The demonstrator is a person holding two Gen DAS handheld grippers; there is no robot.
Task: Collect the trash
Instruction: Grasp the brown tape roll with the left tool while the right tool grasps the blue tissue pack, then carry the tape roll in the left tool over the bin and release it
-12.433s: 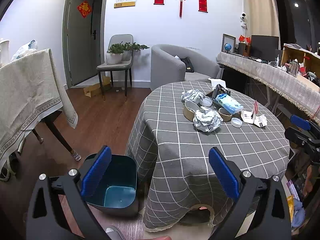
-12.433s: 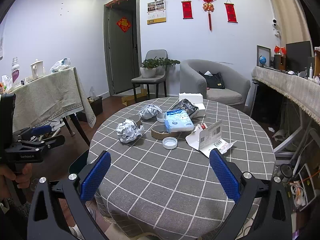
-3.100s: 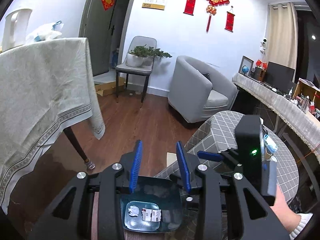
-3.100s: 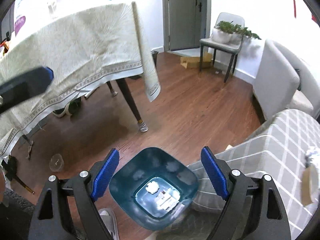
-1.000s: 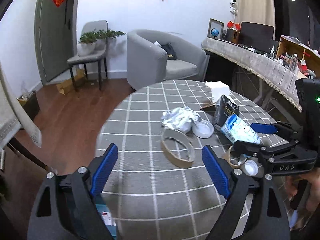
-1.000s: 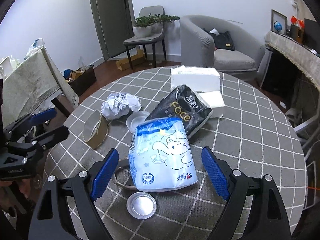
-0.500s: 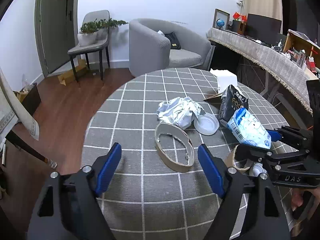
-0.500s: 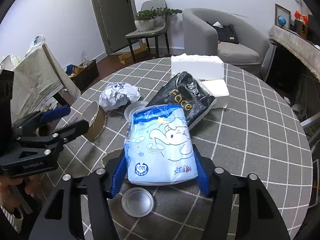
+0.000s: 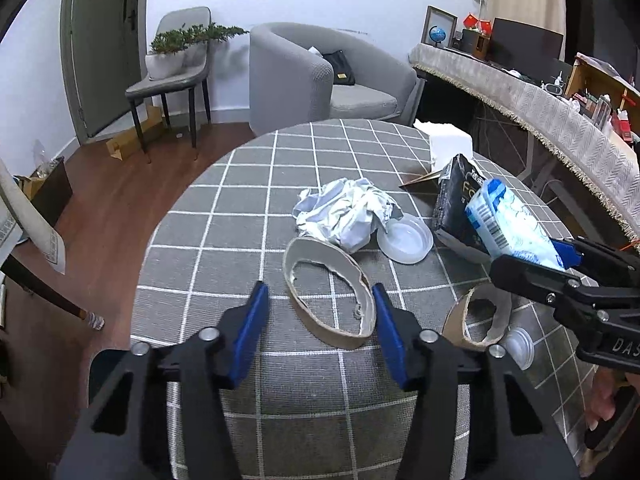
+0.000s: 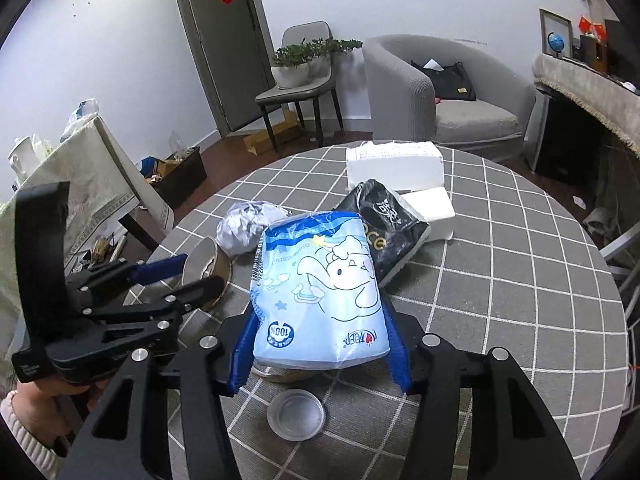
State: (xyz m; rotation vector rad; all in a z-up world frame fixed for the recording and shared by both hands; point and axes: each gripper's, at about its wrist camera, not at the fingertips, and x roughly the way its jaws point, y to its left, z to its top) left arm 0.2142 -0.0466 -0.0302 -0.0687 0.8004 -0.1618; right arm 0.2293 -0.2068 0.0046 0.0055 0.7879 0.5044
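My right gripper (image 10: pixel 320 340) is shut on a blue and white wipes pack (image 10: pixel 318 288), which also shows in the left wrist view (image 9: pixel 508 224). My left gripper (image 9: pixel 318 332) has its pads on either side of a torn cardboard tape ring (image 9: pixel 328 304) on the grey checked table (image 9: pixel 240 200); the right pad touches the ring, the left stands apart. A crumpled paper ball (image 9: pixel 348 212), a plastic lid (image 9: pixel 406 236), a second ring (image 9: pixel 476 320) and a black pack (image 9: pixel 456 200) lie around.
A white tissue pack (image 10: pixel 396 164) stands at the table's far side, and a small clear lid (image 10: pixel 296 414) lies near the front. A grey armchair (image 9: pixel 320 72), a chair with a plant (image 9: pixel 176 68) and a cloth-covered table (image 10: pixel 80 184) stand around.
Both grippers have narrowed: the right has closed onto the wipes pack, the left has moved in and closed around the tape ring.
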